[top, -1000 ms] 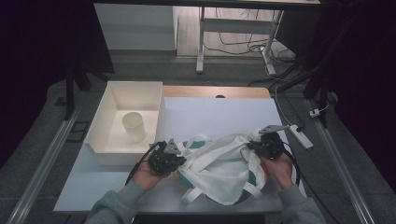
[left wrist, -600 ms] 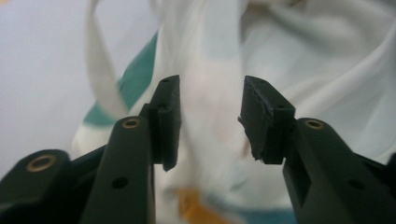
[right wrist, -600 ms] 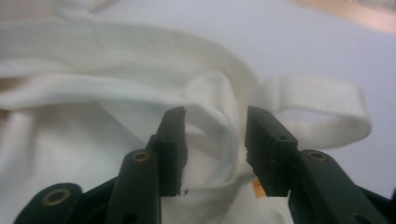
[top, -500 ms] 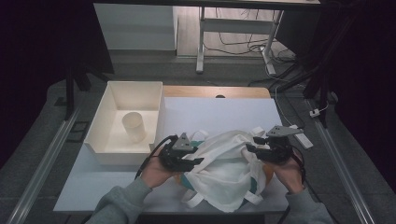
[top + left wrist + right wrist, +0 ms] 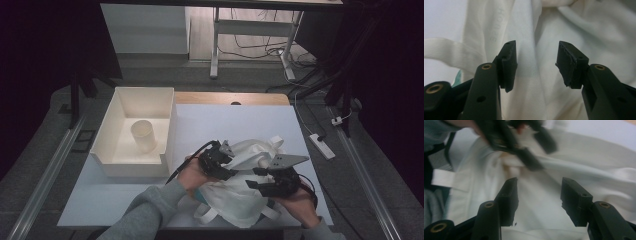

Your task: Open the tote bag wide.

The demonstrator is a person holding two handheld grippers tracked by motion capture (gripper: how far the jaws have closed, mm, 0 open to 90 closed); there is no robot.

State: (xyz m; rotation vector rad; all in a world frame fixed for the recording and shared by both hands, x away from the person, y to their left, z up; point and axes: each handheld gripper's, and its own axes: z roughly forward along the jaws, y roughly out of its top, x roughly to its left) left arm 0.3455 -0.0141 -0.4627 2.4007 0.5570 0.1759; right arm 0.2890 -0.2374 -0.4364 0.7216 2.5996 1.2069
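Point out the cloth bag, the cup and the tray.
cloth bag (image 5: 235, 197): high view, on the white fabric below the grippers.
cup (image 5: 143, 135): high view, on its side wall, inside the tray.
tray (image 5: 134, 167): high view, on the near wall.

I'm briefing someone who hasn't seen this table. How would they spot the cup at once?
Start at the white table and find the open white tray on its left side. The cup stands alone inside that tray, a plain cream cylinder, well apart from the crumpled white cloth bag near the front edge.
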